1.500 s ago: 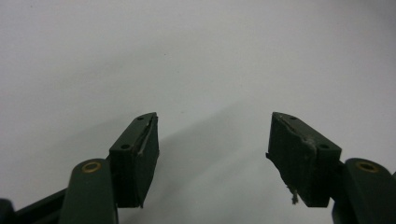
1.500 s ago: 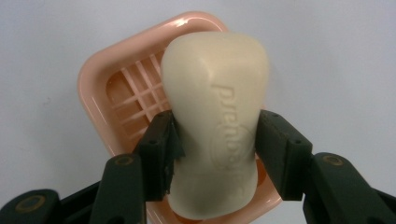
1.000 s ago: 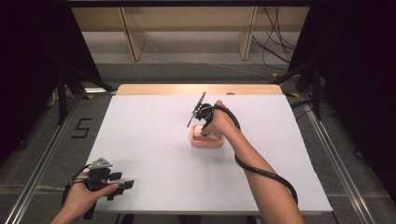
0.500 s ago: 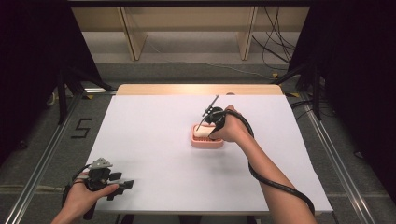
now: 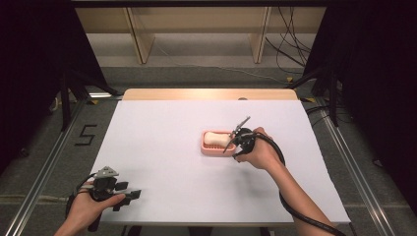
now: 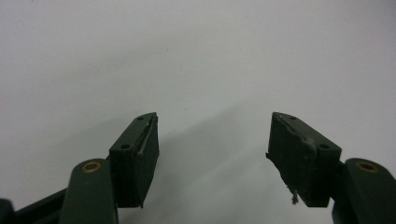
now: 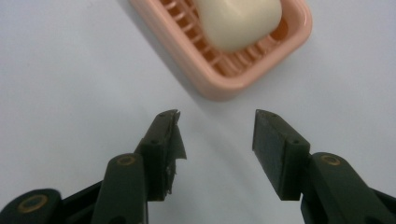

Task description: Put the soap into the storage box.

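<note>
White sheeting covers the counter (image 5: pixel 162 147). Near its middle sits a pink soap dish (image 5: pixel 212 148) with a cream soap bar (image 7: pixel 238 21) lying on its slats. The right claw (image 7: pixel 217 135), jaws apart and empty, sits just beside the dish, seemingly not touching. The left claw (image 6: pixel 212 144) gapes over the near-left corner.

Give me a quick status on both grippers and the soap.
Right gripper open, short of dish. Soap lying in dish. Left gripper open, idle. Nothing in the way.
</note>
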A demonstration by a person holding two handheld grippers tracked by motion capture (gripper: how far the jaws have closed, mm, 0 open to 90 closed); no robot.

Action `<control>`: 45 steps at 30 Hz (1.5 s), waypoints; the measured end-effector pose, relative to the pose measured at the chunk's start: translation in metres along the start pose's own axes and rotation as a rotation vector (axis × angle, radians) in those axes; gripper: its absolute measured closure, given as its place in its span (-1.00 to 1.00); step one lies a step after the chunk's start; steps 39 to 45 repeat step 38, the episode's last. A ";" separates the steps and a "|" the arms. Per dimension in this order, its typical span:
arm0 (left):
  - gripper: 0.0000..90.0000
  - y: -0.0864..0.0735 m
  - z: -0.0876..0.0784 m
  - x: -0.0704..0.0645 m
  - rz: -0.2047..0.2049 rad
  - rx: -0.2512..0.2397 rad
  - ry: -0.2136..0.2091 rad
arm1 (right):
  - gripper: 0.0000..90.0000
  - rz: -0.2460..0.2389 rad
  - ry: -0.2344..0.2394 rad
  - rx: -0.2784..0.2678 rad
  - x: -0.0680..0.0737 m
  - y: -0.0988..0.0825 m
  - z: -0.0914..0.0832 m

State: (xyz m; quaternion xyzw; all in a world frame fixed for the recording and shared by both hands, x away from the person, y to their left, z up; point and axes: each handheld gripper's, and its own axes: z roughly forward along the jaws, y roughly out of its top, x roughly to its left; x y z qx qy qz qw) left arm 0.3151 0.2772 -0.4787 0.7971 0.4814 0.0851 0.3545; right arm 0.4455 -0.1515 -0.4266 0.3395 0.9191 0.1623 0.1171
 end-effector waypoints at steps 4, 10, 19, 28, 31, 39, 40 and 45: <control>-0.26 0.000 0.000 0.000 -0.005 0.003 0.000 | 0.13 0.023 0.001 -0.008 0.001 -0.015 0.000; -0.26 0.000 0.001 -0.001 -0.018 0.000 0.016 | 0.09 0.056 0.006 -0.006 0.002 -0.037 -0.002; -0.26 -0.001 0.001 -0.001 -0.020 0.008 0.015 | 0.04 0.089 0.001 -0.038 0.005 -0.067 0.000; -0.26 -0.002 0.003 0.001 -0.027 0.013 -0.002 | 0.03 0.162 -0.008 -0.111 0.008 -0.099 0.004; -0.26 -0.002 0.003 0.001 -0.022 0.012 -0.002 | 0.03 0.192 -0.002 -0.140 0.008 -0.107 0.003; -0.26 -0.001 0.004 0.002 -0.016 -0.001 -0.016 | 0.01 0.241 -0.015 -0.207 0.006 -0.116 0.002; -0.26 -0.001 0.004 0.002 -0.016 -0.001 -0.016 | 0.01 0.241 -0.015 -0.207 0.006 -0.116 0.002; -0.26 -0.001 0.004 0.002 -0.016 -0.001 -0.016 | 0.01 0.241 -0.015 -0.207 0.006 -0.116 0.002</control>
